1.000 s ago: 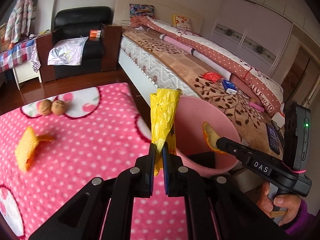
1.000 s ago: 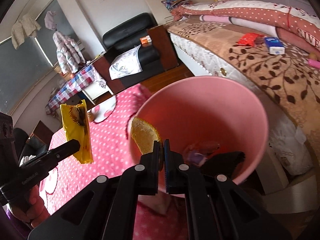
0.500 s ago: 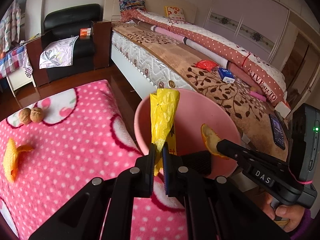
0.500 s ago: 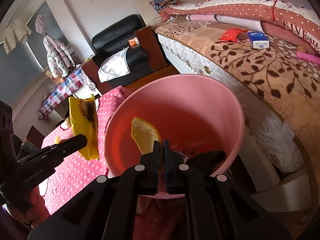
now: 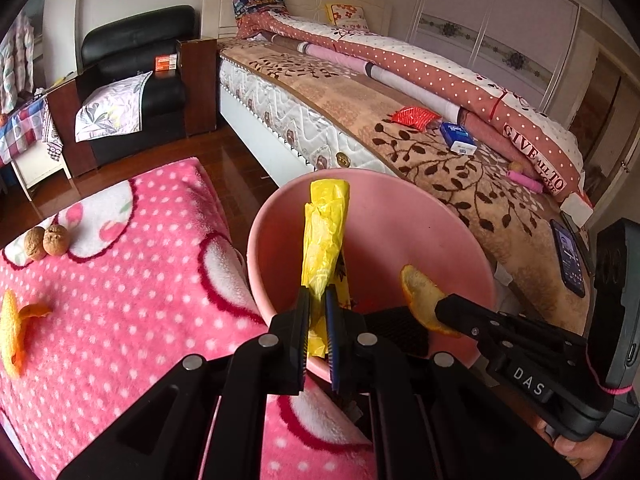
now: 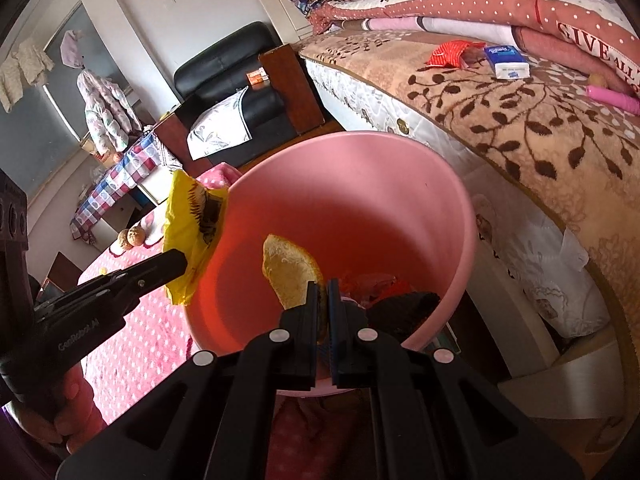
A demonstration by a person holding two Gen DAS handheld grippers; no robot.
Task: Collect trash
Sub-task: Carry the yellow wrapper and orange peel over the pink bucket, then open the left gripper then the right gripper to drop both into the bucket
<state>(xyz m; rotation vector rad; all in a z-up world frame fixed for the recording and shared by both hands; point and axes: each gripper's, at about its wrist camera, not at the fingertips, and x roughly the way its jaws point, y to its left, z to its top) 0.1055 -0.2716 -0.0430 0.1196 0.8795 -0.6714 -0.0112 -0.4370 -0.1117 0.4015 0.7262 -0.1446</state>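
Note:
My left gripper [image 5: 317, 300] is shut on a yellow snack wrapper [image 5: 324, 232] and holds it upright over the near rim of the pink bin [image 5: 400, 208]. My right gripper [image 6: 323, 292] is shut on an orange peel [image 6: 290, 270] and holds it over the bin's [image 6: 400, 200] mouth. From the left wrist view the peel [image 5: 422, 298] sits at the right gripper's tip. From the right wrist view the wrapper [image 6: 192, 224] hangs at the bin's left rim. Some trash [image 6: 380, 288] lies in the bin's bottom.
A pink dotted blanket [image 5: 120, 300] covers the table left of the bin, with another orange peel [image 5: 16, 332] and two walnuts [image 5: 44, 240] on it. A bed [image 5: 400, 128] stands right behind the bin with a red packet [image 5: 414, 116], a tissue pack [image 5: 458, 138] and a phone [image 5: 568, 256].
Both grippers have moved toward the bin with their loads. The wrapper has gone from over the blanket to over the bin's rim, and the peel now sits deeper over the bin's mouth.

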